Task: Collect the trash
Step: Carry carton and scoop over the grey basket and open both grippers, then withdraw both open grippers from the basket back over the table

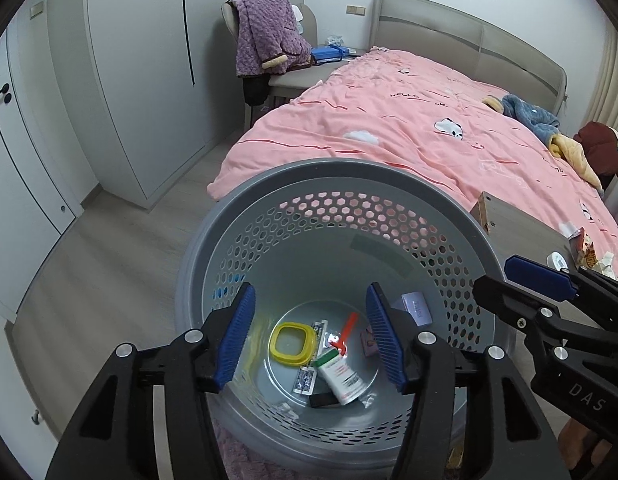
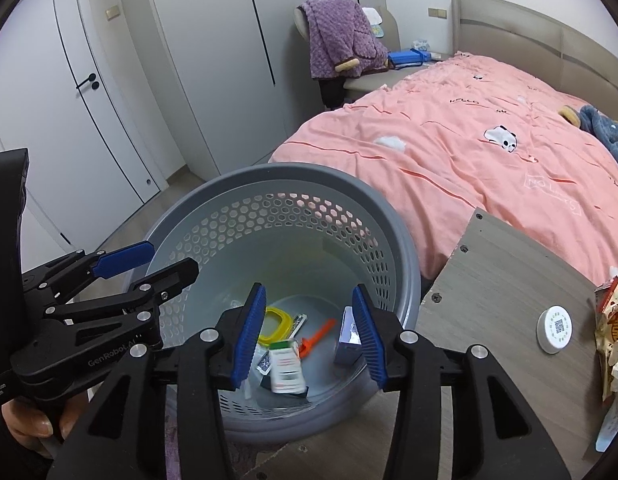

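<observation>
Several bits of trash lie at the bottom of the grey perforated basket [image 1: 269,184]: a yellow lid [image 1: 290,339], a white green-capped bottle [image 1: 341,376], an orange scoop [image 1: 345,330], a lilac box [image 2: 346,338] and small sachets [image 1: 305,380]. We hold our left gripper [image 1: 309,336] and right gripper [image 2: 309,334] tilted down over its rim, side by side, jaws parted and empty.

A bed [image 1: 389,120] under a pink cover printed with pandas fills the right side, with a blue garment [image 1: 529,114] and a dark red one [image 1: 601,142] bundled near its padded headboard [image 1: 469,36]. Beyond it, a chair [image 2: 373,76] draped in a purple fleece [image 2: 341,36] stands beside white wardrobe doors [image 2: 109,100]. A blue box [image 2: 407,58] lies just behind the chair.
</observation>
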Demonstrator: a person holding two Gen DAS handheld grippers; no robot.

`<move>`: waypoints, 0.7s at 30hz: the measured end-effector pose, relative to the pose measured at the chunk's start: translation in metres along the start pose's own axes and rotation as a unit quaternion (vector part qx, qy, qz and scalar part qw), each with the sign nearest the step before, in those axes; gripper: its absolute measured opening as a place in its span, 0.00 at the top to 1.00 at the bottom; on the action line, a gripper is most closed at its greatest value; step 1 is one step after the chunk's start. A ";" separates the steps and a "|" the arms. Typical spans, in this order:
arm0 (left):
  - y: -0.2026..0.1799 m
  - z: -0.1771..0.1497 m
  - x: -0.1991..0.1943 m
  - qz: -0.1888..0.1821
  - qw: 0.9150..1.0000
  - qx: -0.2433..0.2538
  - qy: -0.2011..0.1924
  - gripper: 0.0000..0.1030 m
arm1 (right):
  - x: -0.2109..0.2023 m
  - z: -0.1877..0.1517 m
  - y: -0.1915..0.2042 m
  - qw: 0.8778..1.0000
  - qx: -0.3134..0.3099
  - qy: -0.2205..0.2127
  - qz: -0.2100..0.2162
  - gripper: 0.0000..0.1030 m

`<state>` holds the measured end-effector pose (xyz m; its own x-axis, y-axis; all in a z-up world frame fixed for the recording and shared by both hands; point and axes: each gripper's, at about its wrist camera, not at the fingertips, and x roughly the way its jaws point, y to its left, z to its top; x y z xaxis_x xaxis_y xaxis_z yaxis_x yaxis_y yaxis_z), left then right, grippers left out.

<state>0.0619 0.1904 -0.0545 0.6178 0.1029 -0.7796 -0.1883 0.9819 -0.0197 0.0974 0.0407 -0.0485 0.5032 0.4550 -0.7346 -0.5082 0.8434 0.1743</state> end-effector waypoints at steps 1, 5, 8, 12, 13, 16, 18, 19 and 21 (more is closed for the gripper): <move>0.000 -0.001 0.000 0.004 1.000 -0.001 0.001 0.46 | 0.000 0.000 0.000 1.000 0.000 0.000 -0.001 0.57; 0.003 -0.004 -0.003 0.009 1.000 -0.006 0.002 0.44 | -0.001 -0.001 0.001 1.000 0.000 0.000 -0.004 0.56; 0.005 -0.006 -0.006 0.012 1.000 -0.009 0.000 0.44 | -0.004 -0.003 0.002 1.000 0.001 -0.002 -0.005 0.55; 0.006 -0.008 -0.010 0.014 1.000 -0.011 -0.004 0.43 | -0.007 -0.004 0.003 1.000 0.000 -0.005 -0.008 0.53; 0.006 -0.008 -0.012 0.015 1.000 -0.011 -0.006 0.42 | -0.008 -0.005 0.003 1.000 0.000 -0.005 -0.008 0.53; 0.006 -0.009 -0.017 0.014 1.000 -0.011 -0.010 0.40 | -0.010 -0.005 0.004 1.000 -0.001 -0.007 -0.009 0.53; 0.006 -0.009 -0.020 0.015 1.000 -0.011 -0.014 0.38 | -0.012 -0.006 0.005 1.000 -0.001 -0.009 -0.010 0.53; 0.006 -0.010 -0.022 0.016 1.000 -0.011 -0.016 0.38 | -0.013 -0.006 0.005 1.000 0.000 -0.010 -0.010 0.53; 0.005 -0.010 -0.025 0.016 1.000 -0.011 -0.018 0.37 | -0.016 -0.007 0.005 1.000 0.000 -0.012 -0.011 0.50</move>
<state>0.0373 0.1909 -0.0414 0.6388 0.1408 -0.7564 -0.2257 0.9742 -0.0093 0.0822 0.0356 -0.0408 0.5319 0.4425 -0.7220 -0.4961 0.8538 0.1578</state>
